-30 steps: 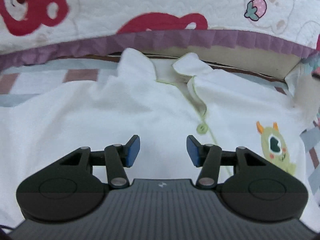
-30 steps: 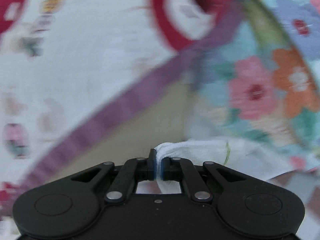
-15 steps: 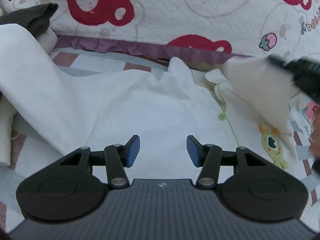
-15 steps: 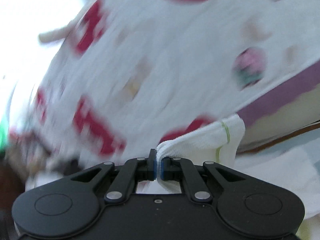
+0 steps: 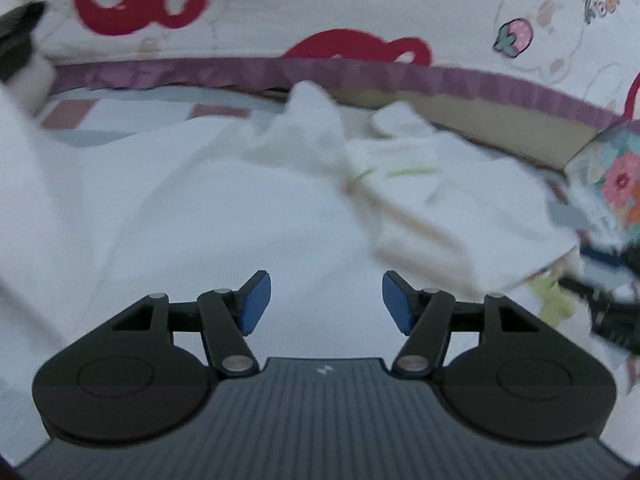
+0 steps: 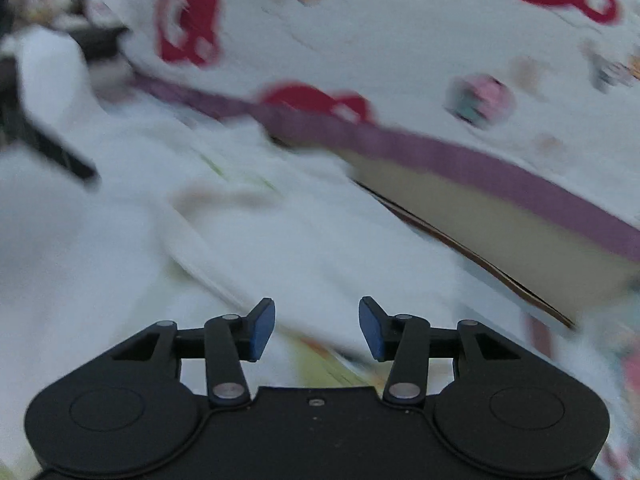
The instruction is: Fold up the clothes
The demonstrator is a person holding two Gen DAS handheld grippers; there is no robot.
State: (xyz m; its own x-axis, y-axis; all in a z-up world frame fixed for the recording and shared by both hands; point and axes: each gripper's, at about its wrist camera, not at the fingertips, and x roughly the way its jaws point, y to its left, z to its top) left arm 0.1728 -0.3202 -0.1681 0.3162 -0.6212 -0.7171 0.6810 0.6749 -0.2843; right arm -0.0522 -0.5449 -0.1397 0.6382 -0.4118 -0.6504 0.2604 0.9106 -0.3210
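A white baby garment (image 5: 192, 216) with green trim lies spread on the bed. Its right sleeve (image 5: 460, 208) is folded over the chest, covering most of the green monster print (image 5: 554, 300). My left gripper (image 5: 324, 304) hovers over the garment's lower middle, its jaws opening with nothing between them. In the right wrist view the same garment (image 6: 280, 248) is blurred below my right gripper (image 6: 316, 328), whose jaws are opening, apart from the cloth. The right gripper's body (image 5: 612, 300) shows at the right edge of the left wrist view.
A quilt with red bears (image 5: 360, 12) and a purple border (image 5: 400, 76) rises behind the garment. A flowered cloth (image 5: 616, 184) lies at the right. A striped sheet (image 5: 80, 120) shows at the back left, beside a dark item (image 5: 20, 36).
My right gripper carried the sleeve across the garment, laid it over the chest and let go. My left gripper's jaws have widened and it has shifted slightly over the garment.
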